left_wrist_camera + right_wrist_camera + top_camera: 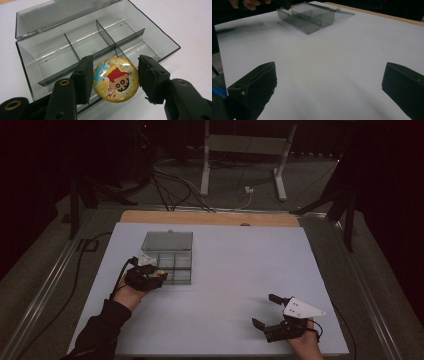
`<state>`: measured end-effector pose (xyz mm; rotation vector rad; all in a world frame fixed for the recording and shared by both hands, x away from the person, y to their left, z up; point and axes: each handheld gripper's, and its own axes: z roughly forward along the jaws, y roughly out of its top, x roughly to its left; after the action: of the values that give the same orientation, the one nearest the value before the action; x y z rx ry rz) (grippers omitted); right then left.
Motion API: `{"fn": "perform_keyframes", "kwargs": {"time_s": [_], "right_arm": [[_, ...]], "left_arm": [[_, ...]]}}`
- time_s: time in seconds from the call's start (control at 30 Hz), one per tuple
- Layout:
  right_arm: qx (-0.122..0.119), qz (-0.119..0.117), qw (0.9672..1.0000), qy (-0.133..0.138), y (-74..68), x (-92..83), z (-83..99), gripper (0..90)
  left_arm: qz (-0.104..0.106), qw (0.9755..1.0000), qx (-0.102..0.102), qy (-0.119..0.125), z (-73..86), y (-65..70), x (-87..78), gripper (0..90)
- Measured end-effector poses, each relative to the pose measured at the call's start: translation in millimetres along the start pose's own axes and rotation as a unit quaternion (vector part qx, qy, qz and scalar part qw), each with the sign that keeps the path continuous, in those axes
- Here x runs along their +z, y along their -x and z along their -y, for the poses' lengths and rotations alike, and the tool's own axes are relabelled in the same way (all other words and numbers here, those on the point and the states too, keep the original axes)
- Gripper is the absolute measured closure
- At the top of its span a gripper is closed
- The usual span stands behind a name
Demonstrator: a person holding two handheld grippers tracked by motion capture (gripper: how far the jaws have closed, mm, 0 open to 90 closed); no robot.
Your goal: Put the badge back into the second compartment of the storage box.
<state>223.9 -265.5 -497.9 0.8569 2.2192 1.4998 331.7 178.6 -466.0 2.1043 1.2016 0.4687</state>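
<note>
Left gripper view: a round, glossy badge (115,79), glittery gold with a cartoon child in a red shirt, sits between the left gripper (113,80)'s jaws. The left jaw touches its edge; whether the right jaw touches it, I cannot tell. It hangs over the near edge of the open, smoky-clear compartment box (30,53). The right gripper (266,311) hovers wide open above the white table (235,265), holding nothing.

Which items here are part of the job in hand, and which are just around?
Part of the job:
- round cartoon badge, between the jaws of the left hand-held gripper
- open clear compartment box, right behind the badge

Just around:
- right hand-held gripper, open over bare table
- cables and metal stand on the floor beyond
</note>
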Motion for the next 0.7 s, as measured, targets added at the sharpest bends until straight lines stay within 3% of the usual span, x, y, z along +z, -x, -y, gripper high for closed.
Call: {"fn": "perform_keyframes", "kwargs": {"time_s": [0.7], "right_arm": [[0.001, -0.002, 1.0, 0.0, -0.3, 0.3, 0.1, 0.0]], "left_arm": [[-0.001, 0.9999, -0.012, -0.005, -18.1, -9.0, 18.6, 48.8]]}}
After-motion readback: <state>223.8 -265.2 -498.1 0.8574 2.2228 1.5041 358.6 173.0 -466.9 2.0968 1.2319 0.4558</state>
